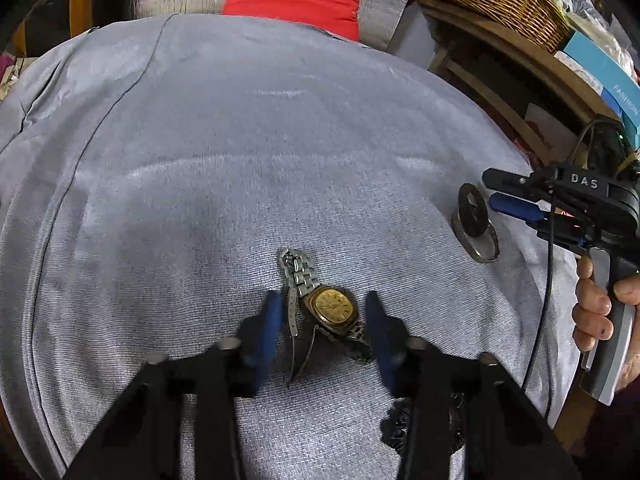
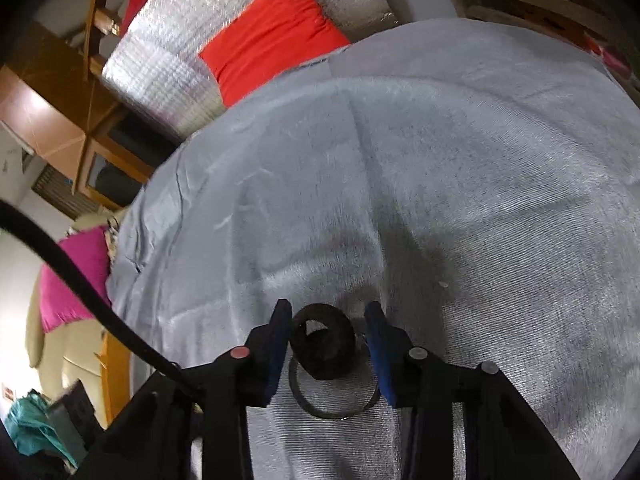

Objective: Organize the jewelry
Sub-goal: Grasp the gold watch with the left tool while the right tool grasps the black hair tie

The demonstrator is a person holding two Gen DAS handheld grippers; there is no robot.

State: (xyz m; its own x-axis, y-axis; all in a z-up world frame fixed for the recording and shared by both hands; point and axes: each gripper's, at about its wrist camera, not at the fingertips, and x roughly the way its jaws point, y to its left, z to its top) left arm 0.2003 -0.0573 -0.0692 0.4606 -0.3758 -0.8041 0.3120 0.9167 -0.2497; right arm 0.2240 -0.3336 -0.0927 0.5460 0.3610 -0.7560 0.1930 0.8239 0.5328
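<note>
Now, left wrist view: left hand-held gripper (image 1: 324,320) straddles the watch (image 1: 332,308) on the grey cover (image 1: 200,160); jaws part-open, pads not pressing it.
watch place: gold face at 6 o'clock of the view, steel band running up toward 12, loose clasp end trailing down between the fingers.
watch risk: band is limp and folded; a close on the band alone would likely let the case swing or slip. Left finger (image 1: 268,320) sits just beside the clasp strip and could pin it into the fabric.
right side of view: right hand-held gripper (image 1: 486,194) at 3 o'clock, near the dark ring (image 1: 472,210) and thin bangle (image 1: 482,246); a hand (image 1: 600,304) holds its grip.
right wrist view: right hand-held gripper (image 2: 326,340) open around the dark ring (image 2: 323,342), which leans on the bangle (image 2: 332,396) at 6 o'clock.
contact: left pad seems to touch the ring, right pad stands apart; not gripping.
ring risk: two pieces overlap, so closing may catch both or flick the bangle away. Soft cover gives under pressure; fingertips may snag the weave.
no tray in view: destination cannot be told.
</note>
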